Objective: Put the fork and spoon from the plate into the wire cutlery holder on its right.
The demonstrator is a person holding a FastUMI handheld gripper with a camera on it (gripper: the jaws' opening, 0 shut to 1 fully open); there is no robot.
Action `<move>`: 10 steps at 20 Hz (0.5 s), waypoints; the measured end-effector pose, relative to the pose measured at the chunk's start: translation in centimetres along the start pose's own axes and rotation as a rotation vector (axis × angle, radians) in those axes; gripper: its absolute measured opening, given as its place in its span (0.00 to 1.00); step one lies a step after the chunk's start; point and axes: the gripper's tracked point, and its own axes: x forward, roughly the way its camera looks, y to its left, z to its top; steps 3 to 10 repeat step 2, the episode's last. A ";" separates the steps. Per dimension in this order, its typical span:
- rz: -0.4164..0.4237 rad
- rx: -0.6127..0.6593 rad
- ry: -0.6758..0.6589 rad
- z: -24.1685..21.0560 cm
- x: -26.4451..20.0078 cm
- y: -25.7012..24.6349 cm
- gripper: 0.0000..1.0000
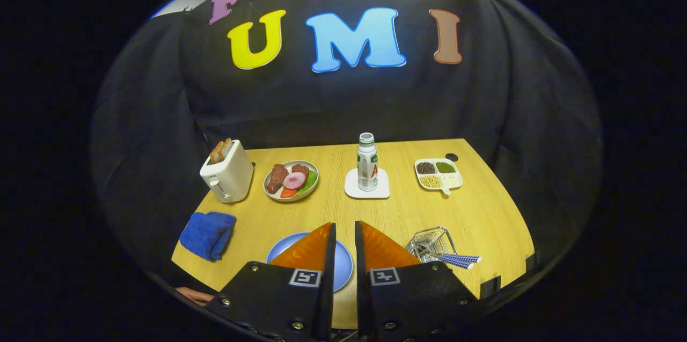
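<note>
The blue plate (pixel 283 249) lies on the wooden table right under my fingers, which cover most of it; the part that shows is bare. To its right stands the wire cutlery holder (pixel 428 242). Two blue-and-white checked handles (pixel 459 260) stick out of it toward the right and lean over its rim; the utensil heads sit inside the wire. My gripper (pixel 345 225) hovers above the plate, left of the holder. Its fingers are nearly together, with only a thin slit between them and nothing held.
A folded blue cloth (pixel 207 234) lies left of the plate. Across the far side of the table (pixel 483 208) stand a white toaster (pixel 227 175), a dish of food (pixel 291 180), a bottle (pixel 367 162) on a white coaster and a divided snack tray (pixel 438 174).
</note>
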 end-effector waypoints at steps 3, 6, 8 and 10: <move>0.005 0.000 -0.081 1.4 -0.8 0.9 0.19; 0.005 0.000 -0.081 1.4 -0.8 0.9 0.19; 0.005 0.000 -0.081 1.4 -0.8 0.9 0.19; 0.005 0.000 -0.081 1.4 -0.8 0.9 0.19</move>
